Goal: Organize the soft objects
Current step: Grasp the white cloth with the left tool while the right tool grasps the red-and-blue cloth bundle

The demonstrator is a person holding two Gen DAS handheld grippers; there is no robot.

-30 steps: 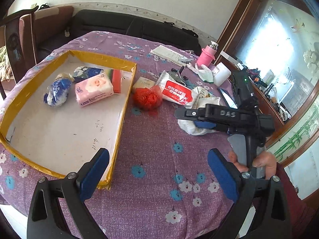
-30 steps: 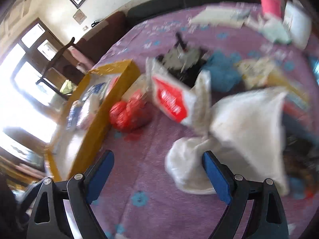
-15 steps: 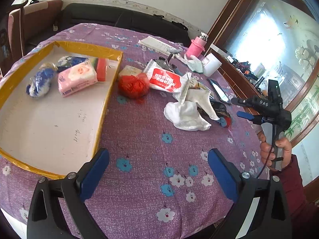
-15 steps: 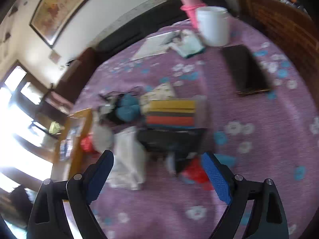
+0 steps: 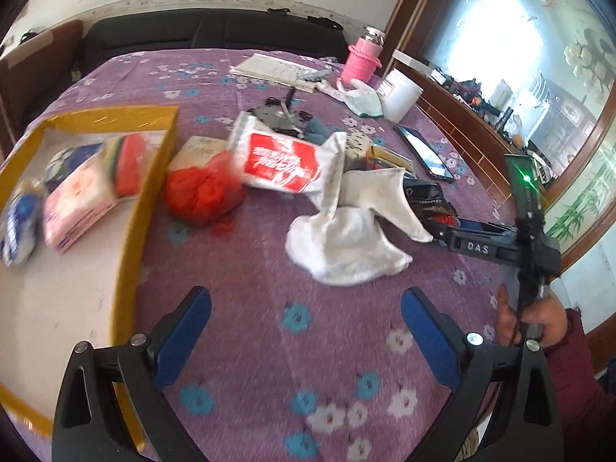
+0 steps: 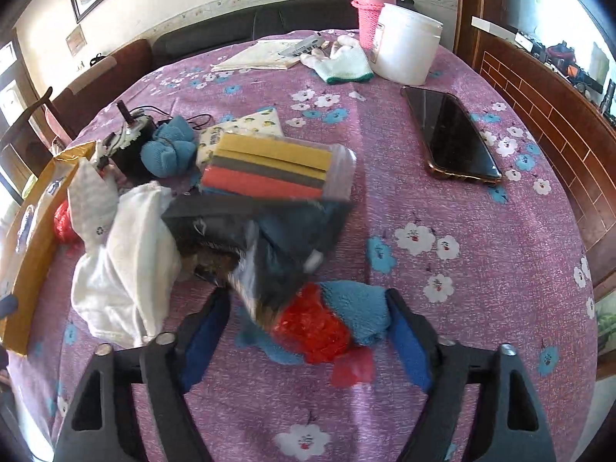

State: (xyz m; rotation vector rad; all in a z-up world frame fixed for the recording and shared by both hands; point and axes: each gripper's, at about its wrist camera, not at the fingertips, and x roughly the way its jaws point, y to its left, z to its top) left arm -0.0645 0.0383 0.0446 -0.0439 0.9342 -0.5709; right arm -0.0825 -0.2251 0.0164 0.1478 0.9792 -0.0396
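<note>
My right gripper (image 6: pixel 308 331) points down at a blue fluffy cloth (image 6: pixel 358 308) with a red crinkly piece (image 6: pixel 312 327) beside it. Both lie between the jaws, which are closing; the right pad is at the cloth's edge and the left pad stands clear. My left gripper (image 5: pixel 308 335) hangs open over bare purple tablecloth, with nothing between its fingers. Ahead of it lie a crumpled white cloth (image 5: pixel 346 246), a red mesh bundle (image 5: pixel 200 192) and a white-and-red wipes pack (image 5: pixel 281 161). At the left, the yellow-rimmed tray (image 5: pixel 150 200) holds a pink tissue pack (image 5: pixel 77 200).
A dark bag (image 6: pixel 254 231) and a sponge pack (image 6: pixel 277 169) lie just beyond the right gripper. Farther back are a phone (image 6: pixel 450 134), a white jar (image 6: pixel 404 46), a pink bottle (image 6: pixel 373 4), a glove (image 6: pixel 342 61) and a blue sock ball (image 6: pixel 169 150). A hand (image 5: pixel 535 319) holds the right gripper.
The right gripper has swung down over the blue cloth and red piece, and its jaws have narrowed. The left gripper has moved closer to the white cloth and stays open.
</note>
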